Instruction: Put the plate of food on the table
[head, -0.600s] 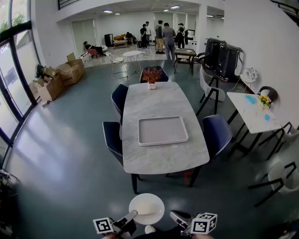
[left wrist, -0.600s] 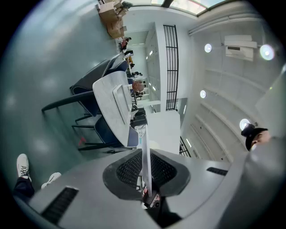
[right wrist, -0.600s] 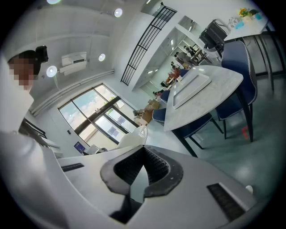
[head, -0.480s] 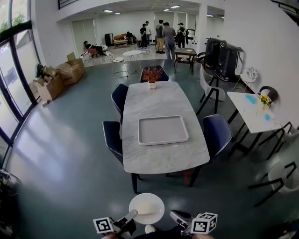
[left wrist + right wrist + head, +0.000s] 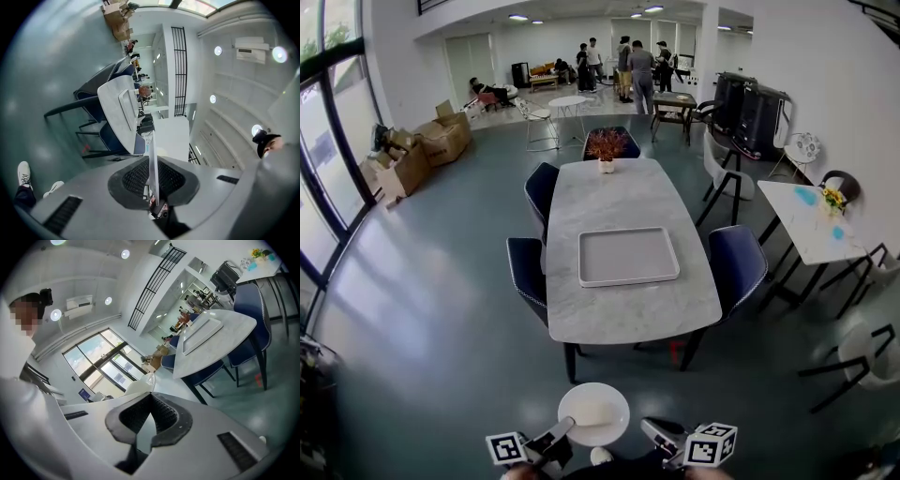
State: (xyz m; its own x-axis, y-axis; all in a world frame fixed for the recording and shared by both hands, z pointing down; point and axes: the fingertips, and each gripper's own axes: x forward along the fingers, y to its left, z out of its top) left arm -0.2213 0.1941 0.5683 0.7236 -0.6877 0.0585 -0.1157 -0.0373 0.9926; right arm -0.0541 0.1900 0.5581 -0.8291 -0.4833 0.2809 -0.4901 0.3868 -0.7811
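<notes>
step: we carry plate (image 5: 593, 412), table (image 5: 628, 314) well ahead | left gripper (image 5: 565, 429) clenched on plate rim | right gripper (image 5: 648, 430) closed, empty | next: walk up, set plate flat

White plate (image 5: 573, 411) with pale food (image 5: 598, 413), short of table (image 5: 619, 192).

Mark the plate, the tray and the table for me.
plate (image 5: 577, 401): head view, bare left part.
tray (image 5: 628, 257): head view, its flat middle.
table (image 5: 628, 317): head view, bare top below the tray.
</notes>
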